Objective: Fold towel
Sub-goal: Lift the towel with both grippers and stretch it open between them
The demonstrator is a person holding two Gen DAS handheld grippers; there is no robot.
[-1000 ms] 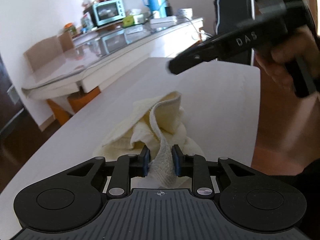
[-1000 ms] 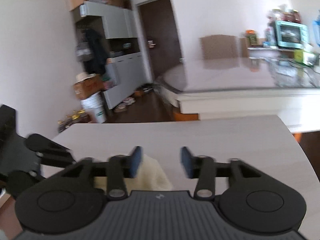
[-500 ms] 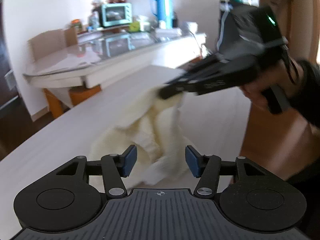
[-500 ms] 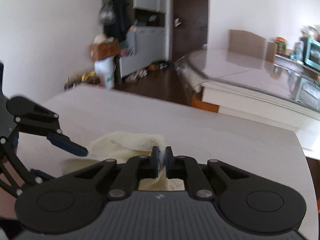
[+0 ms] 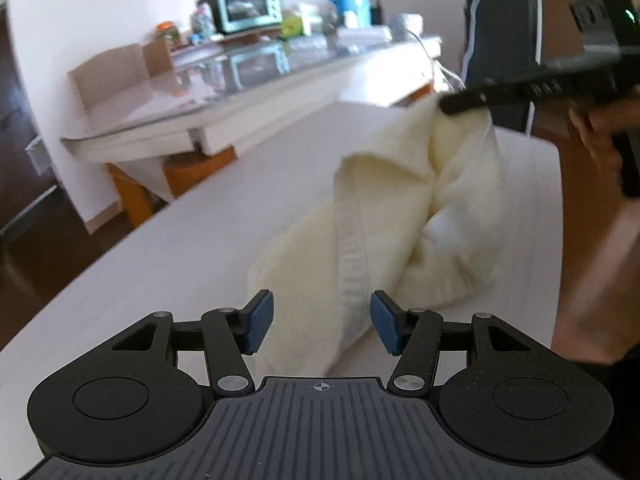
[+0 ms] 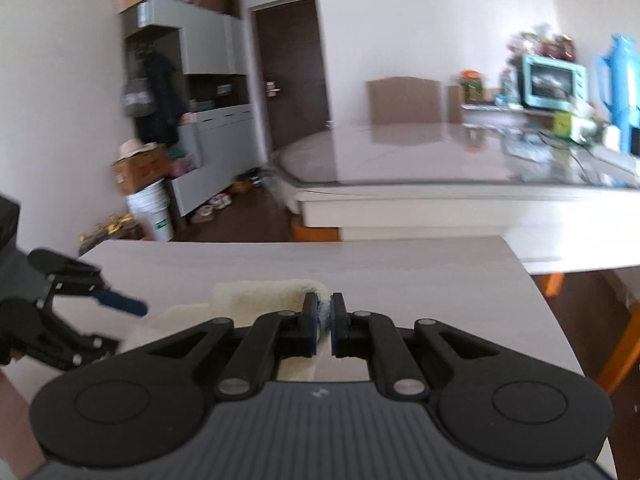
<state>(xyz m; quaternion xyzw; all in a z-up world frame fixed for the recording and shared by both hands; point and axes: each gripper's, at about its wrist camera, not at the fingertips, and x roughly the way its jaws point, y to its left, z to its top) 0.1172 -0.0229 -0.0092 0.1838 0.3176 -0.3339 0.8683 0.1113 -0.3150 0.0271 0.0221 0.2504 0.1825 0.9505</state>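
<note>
Two black two-finger grippers work a cream-yellow terry towel on a pale wood-grain tabletop. Seen from the left wrist camera, the left gripper hovers with its blue-padded jaws spread wide, gripping nothing, a band of the cloth running up between them. Farther along the table, the right gripper, held in a bare hand, has its jaws pinched tight on the towel's upper edge, lifting that end clear of the surface while the rest trails down in twisted folds to the tabletop. The right wrist camera shows the same grip close up: the right gripper's blue pads are clamped on a thin fold of cloth. Behind stands a glass-topped white table carrying a teal toaster oven.
</note>
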